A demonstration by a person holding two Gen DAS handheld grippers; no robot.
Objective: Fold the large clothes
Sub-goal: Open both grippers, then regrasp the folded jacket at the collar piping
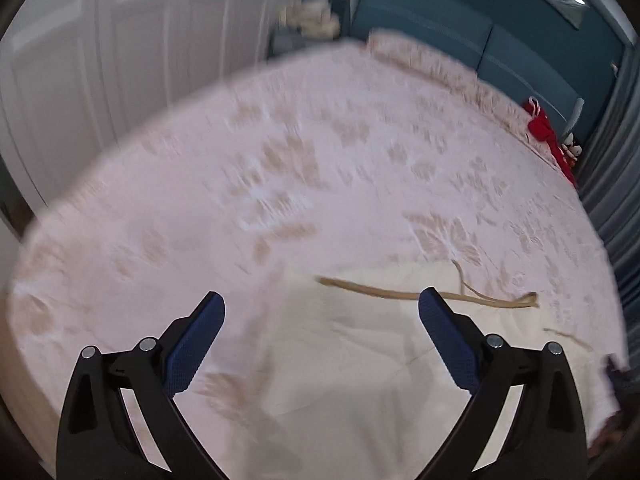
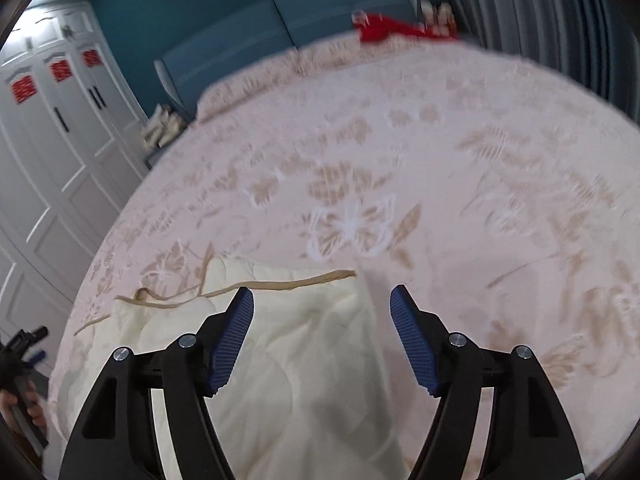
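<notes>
A cream garment [image 1: 360, 360] lies flat on the pink floral bedspread [image 1: 280, 160], with a tan strap [image 1: 400, 292] trailing across its far edge. My left gripper [image 1: 320, 308] is open and empty, hovering above the garment's left part. In the right wrist view the same cream garment [image 2: 304, 360] lies below my right gripper [image 2: 320, 300], which is open and empty above its right edge. The tan strap [image 2: 280, 284] runs along the garment's top edge there. The left gripper [image 2: 24, 344] shows at the far left of the right wrist view.
The bedspread [image 2: 440, 160] covers a wide bed. White wardrobe doors [image 2: 48, 140] stand at the left. A teal headboard [image 2: 248, 40] backs the bed, with a red item [image 2: 384, 28] by the pillows. Grey curtains [image 2: 540, 20] hang at the right.
</notes>
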